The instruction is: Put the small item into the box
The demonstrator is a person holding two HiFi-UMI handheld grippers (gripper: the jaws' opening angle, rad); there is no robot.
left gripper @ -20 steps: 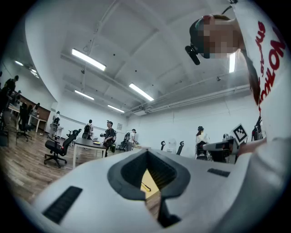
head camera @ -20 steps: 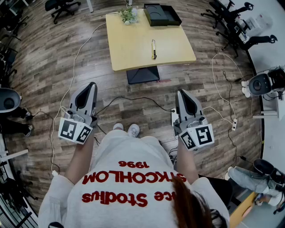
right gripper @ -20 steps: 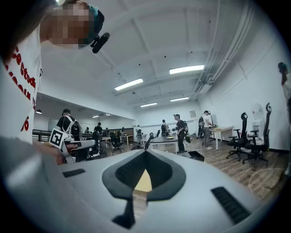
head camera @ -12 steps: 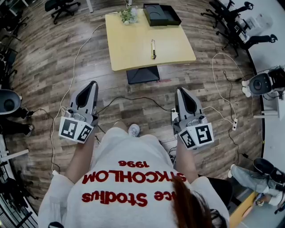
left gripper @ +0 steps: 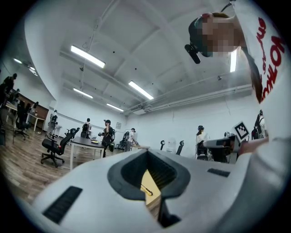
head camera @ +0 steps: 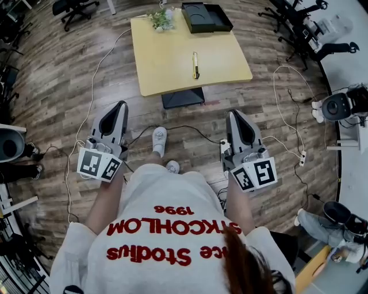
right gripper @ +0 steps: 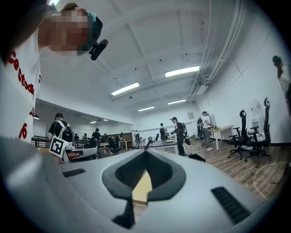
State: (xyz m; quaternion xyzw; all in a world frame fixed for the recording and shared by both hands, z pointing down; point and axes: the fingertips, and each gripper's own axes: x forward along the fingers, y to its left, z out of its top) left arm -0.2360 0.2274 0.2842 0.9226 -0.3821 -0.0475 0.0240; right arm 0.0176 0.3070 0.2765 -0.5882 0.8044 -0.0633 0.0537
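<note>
Both left gripper (head camera: 119, 107) and right gripper (head camera: 233, 116) show closed, empty jaws; small item (head camera: 196, 64) points toward box (head camera: 206, 17).

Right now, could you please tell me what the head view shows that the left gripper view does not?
Only the head view shows the black box and the plant at the far edge of the table, plus cables on the floor. Only the left gripper view shows the ceiling lights and people standing in the distance. Both show the yellow table with the small item lying on it.
</note>
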